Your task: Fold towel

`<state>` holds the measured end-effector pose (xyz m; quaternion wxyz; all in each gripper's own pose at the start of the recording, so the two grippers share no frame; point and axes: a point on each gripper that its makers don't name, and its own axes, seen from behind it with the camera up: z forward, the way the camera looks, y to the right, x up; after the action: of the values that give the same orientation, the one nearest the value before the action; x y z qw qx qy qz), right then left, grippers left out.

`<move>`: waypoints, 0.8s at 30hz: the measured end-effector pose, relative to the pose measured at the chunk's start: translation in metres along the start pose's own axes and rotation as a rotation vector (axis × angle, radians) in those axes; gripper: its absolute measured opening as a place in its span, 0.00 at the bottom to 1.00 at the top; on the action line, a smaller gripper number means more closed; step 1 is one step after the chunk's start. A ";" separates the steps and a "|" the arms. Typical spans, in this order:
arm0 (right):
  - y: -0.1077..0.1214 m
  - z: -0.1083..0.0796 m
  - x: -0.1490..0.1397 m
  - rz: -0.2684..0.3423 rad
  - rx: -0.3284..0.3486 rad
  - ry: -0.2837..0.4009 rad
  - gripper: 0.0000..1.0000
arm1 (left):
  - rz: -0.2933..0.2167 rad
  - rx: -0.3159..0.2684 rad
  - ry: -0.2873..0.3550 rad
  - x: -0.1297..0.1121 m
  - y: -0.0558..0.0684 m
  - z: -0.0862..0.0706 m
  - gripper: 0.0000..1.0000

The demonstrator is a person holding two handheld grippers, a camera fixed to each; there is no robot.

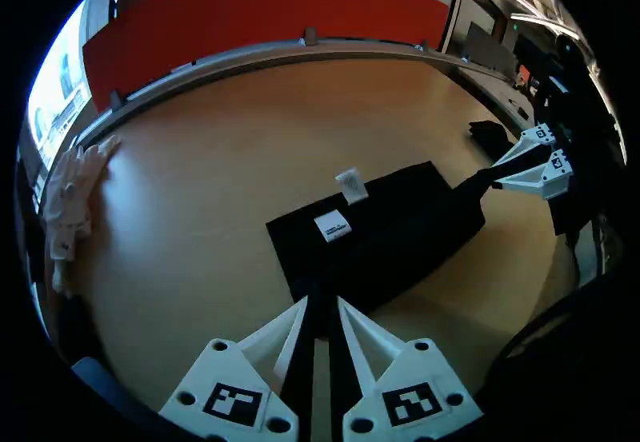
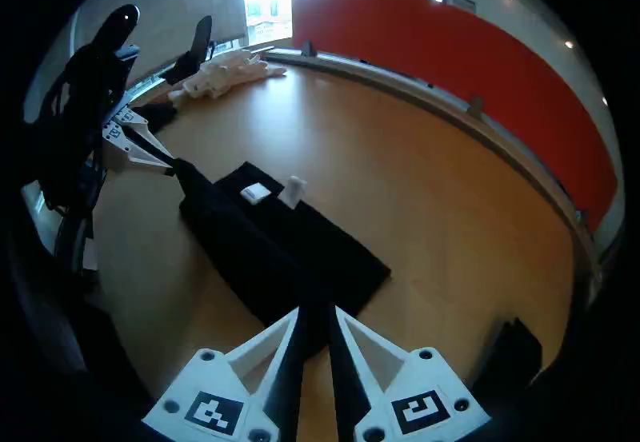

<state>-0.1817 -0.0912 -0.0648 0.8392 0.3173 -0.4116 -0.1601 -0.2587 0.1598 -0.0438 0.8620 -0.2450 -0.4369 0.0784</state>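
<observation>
Towel (image 1: 400, 226), black, lying partly doubled on the table (image 1: 200, 194). Left tongs (image 1: 323, 306) are closed to a narrow gap, pinching the cloth's near end. Right tongs (image 2: 314, 312) pinch the opposite end likewise. Likely fault: a shallow pinch slips when lifted, or unequal pulling skews the edges, leaving the white labels (image 1: 332, 224) off-centre.
</observation>
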 end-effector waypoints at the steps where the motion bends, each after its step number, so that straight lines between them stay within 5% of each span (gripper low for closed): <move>1: 0.001 0.002 -0.001 0.002 0.000 -0.004 0.17 | 0.000 0.000 -0.003 0.000 -0.001 0.002 0.10; 24: 0.018 0.043 -0.017 0.060 -0.019 -0.075 0.23 | 0.004 0.028 -0.048 -0.008 -0.013 0.049 0.16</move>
<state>-0.2258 -0.0859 -0.0430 0.8306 0.2907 -0.4505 -0.1505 -0.3032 0.1627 -0.0191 0.8543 -0.2321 -0.4559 0.0922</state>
